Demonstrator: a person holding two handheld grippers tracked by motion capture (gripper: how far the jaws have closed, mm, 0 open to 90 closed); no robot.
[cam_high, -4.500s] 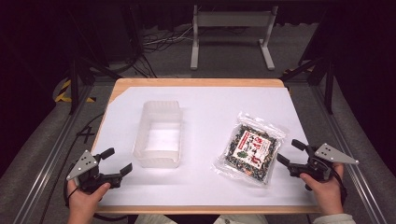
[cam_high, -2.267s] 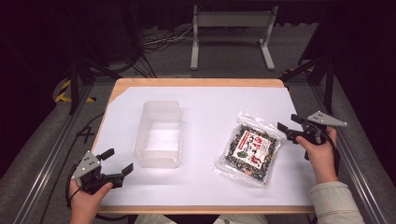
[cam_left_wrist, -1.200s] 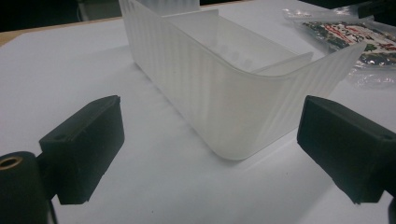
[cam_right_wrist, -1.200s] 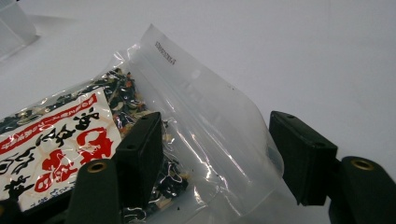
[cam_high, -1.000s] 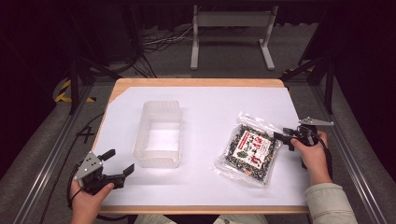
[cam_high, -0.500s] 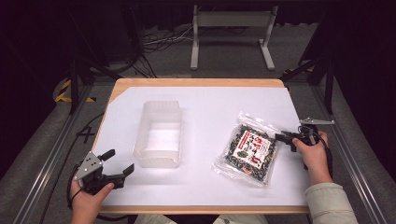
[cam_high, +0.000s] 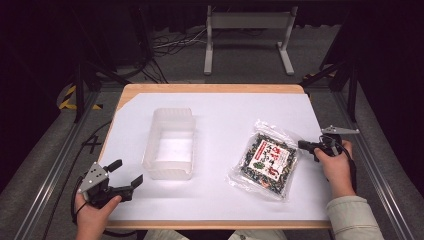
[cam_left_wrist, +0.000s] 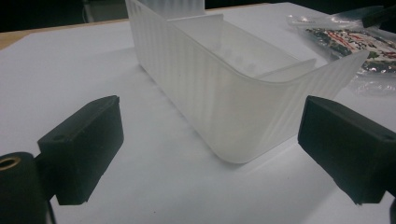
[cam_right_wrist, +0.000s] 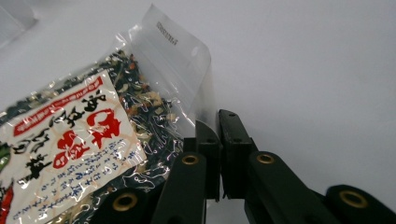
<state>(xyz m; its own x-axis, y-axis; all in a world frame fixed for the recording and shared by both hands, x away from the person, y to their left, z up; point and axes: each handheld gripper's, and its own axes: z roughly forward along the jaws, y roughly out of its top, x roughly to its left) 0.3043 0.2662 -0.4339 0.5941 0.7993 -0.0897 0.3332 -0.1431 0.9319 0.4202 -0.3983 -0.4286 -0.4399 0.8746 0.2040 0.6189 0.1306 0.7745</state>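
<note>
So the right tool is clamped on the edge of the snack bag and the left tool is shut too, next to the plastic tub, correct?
Not quite. The left tool is open: the left gripper view shows its jaws spread wide apart with the plastic tub ahead of them. The rest holds: the right tool is closed on the clear edge of the snack bag.

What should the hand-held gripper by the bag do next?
Probably lift the bag a little. The right hand-held gripper looks shut on the bag's clear edge, the bag lies flat on the table, and the open box waits beside it.
</note>
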